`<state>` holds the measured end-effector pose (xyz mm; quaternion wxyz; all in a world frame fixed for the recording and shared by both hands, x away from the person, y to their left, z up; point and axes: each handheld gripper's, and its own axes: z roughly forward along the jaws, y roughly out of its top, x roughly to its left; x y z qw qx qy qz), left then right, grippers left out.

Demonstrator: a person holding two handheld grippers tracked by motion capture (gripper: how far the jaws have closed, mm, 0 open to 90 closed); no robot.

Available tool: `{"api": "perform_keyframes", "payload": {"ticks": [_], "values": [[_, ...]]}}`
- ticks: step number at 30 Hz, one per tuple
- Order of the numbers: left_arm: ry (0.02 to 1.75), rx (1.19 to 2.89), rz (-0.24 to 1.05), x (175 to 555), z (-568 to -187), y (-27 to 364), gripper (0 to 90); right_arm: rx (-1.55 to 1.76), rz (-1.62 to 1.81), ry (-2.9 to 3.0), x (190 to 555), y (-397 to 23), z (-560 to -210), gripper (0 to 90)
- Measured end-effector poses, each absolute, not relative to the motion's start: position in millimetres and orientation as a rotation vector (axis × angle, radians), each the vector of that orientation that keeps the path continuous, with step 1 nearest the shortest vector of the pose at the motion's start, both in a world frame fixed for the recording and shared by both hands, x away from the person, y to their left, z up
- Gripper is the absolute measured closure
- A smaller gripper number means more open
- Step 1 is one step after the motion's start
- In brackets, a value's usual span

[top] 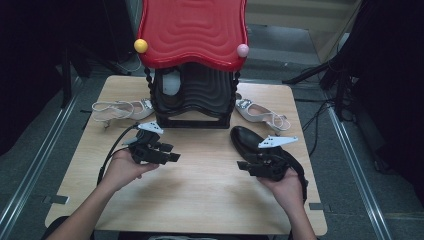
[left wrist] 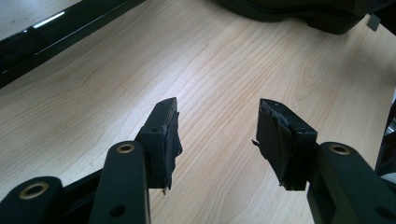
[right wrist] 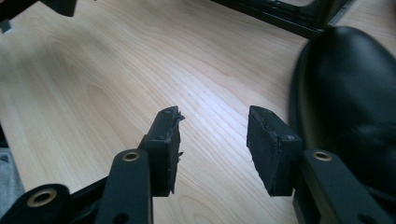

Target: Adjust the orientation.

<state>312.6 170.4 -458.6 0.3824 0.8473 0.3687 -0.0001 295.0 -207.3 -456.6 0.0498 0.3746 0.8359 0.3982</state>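
A black leather shoe [top: 255, 141] lies on the wooden table [top: 200, 200] at the right; its toe [right wrist: 355, 93] rises just right of my right gripper's jaws. My right gripper [top: 246, 166] sits low over the table beside that shoe, pointing left, open with bare wood between its pads [right wrist: 212, 140]. My left gripper [top: 172, 152] is held at the table's left-centre, pointing right. It is open too, nothing between its jaws [left wrist: 217, 135]. The black shoe's sole [left wrist: 299, 11] lies far ahead of the left gripper.
A black shoe rack [top: 192, 95] with a red wavy top [top: 192, 30] stands at the back centre of the table. A white strappy sandal [top: 120, 110] lies left of the rack, and another white sandal [top: 262, 115] right of it. A white object [top: 171, 82] sits inside the rack.
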Motion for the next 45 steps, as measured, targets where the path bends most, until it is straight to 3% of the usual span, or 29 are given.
{"api": "perform_keyframes", "payload": {"ticks": [26, 38, 45], "values": [[0.902, 2.163, -0.011, 328, -459, 163, 50.1, 1.323, 1.070, 2.409, 274, -285, -448, 57.8], [0.905, 2.159, -0.004, 324, -460, 164, 50.2, 1.338, 0.967, 2.499, 297, -265, -467, 60.9], [0.912, 2.154, -0.009, 320, -461, 168, 50.6, 1.371, 0.934, 2.532, 311, -256, -476, 67.9]]}}
